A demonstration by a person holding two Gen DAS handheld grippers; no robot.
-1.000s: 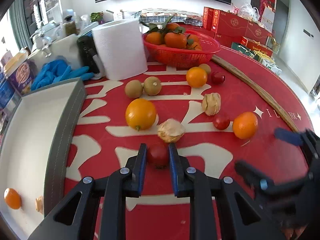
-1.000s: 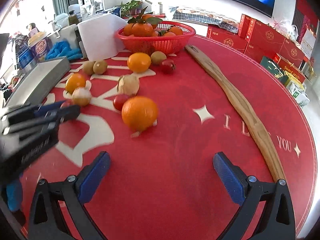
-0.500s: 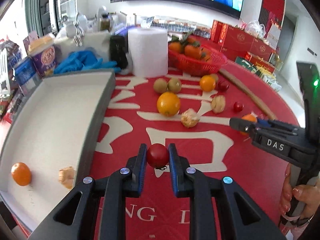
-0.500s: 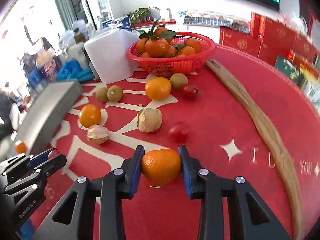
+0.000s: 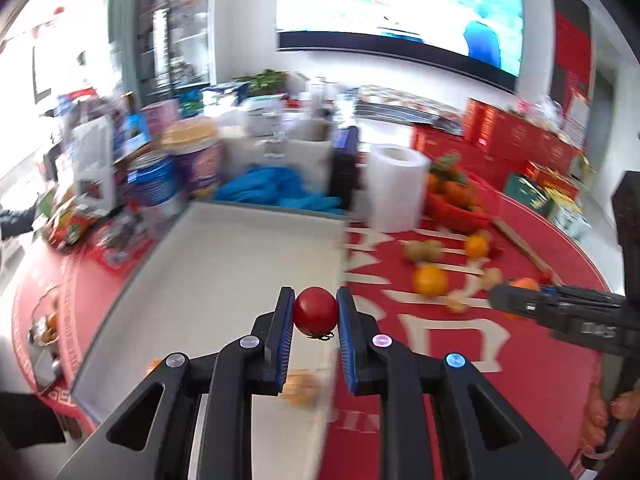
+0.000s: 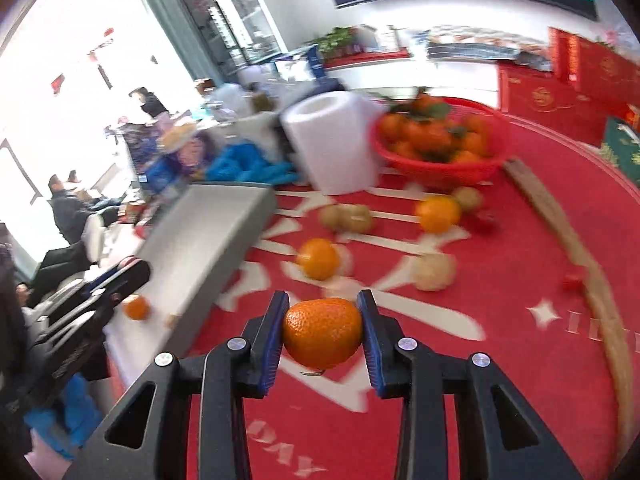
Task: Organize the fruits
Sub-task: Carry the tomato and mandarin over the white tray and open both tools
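My left gripper point(image 5: 315, 312) is shut on a small red tomato point(image 5: 315, 310) and holds it in the air over the right part of the grey-walled white tray point(image 5: 224, 264). A blurred orange fruit point(image 5: 300, 388) lies in the tray below it. My right gripper point(image 6: 322, 332) is shut on an orange point(image 6: 322, 332), lifted above the red tablecloth point(image 6: 500, 360). The tray point(image 6: 208, 236) stands to its left, with a small orange point(image 6: 137, 307) in it. The left gripper point(image 6: 100, 292) shows there above the tray. The right gripper point(image 5: 520, 300) shows at the right of the left wrist view.
Loose oranges point(image 6: 320, 258), kiwis point(image 6: 352, 218), husked fruits point(image 6: 434, 272) and small tomatoes point(image 6: 572, 280) lie on the cloth. A red basket of tangerines point(image 6: 440, 140) and a paper roll point(image 6: 332, 148) stand behind. A wooden stick point(image 6: 576, 248) runs along the right. Blue gloves point(image 5: 276, 192) and tins crowd the back.
My left gripper swung left with the tomato, from over the cloth to over the tray. My right gripper lifted the orange and turned left toward the tray.
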